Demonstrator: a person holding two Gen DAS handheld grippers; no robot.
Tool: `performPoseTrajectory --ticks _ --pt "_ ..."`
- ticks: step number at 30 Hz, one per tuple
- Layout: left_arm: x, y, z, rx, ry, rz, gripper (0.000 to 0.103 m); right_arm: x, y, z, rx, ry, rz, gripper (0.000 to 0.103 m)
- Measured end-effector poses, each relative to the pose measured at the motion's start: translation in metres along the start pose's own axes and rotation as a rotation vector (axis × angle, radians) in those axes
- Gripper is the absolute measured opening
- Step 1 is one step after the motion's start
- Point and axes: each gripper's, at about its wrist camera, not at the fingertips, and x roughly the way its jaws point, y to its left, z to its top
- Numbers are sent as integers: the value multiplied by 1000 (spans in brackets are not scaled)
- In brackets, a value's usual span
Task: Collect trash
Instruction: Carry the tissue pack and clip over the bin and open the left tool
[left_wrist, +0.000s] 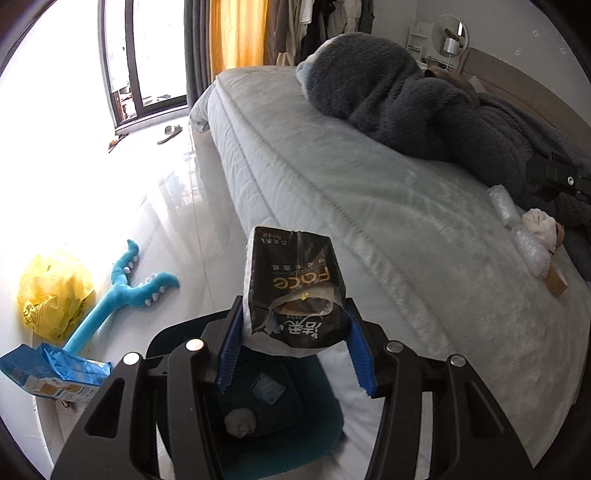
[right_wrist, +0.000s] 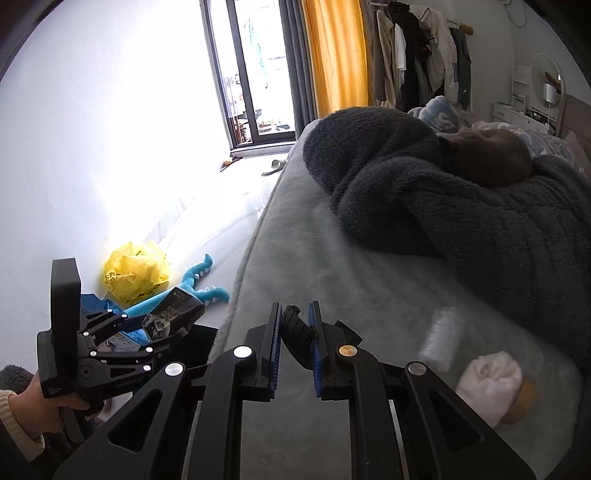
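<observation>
The left gripper (left_wrist: 295, 332) has its fingers clamped on a black tissue pack (left_wrist: 291, 291), directly above the bin (left_wrist: 325, 417) beside the bed's near edge. The right gripper (right_wrist: 295, 339) pinches a small black piece (right_wrist: 297, 334).

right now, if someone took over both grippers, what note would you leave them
Left gripper: shut on a black tissue pack, held over the dark bin beside the bed.
Right gripper: shut on a small black object, kind unclear, above the bed edge.
Done: a white wad and a pale wrapper lie in the bin.
Left: drop the pack; on the bed remain the plastic wrap, the white cloth wad and a brown cardboard piece; on the floor, a blue packet and a yellow bag.
</observation>
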Motion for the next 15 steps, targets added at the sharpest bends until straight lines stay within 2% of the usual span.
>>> performPoseTrajectory --ticks 9,15 --pt "12 36 -20 -26 91 43 55 32 46 5 -31 26 61 15" --pt "21 59 -33 -59 170 42 55 56 79 2 -70 64 102 15"
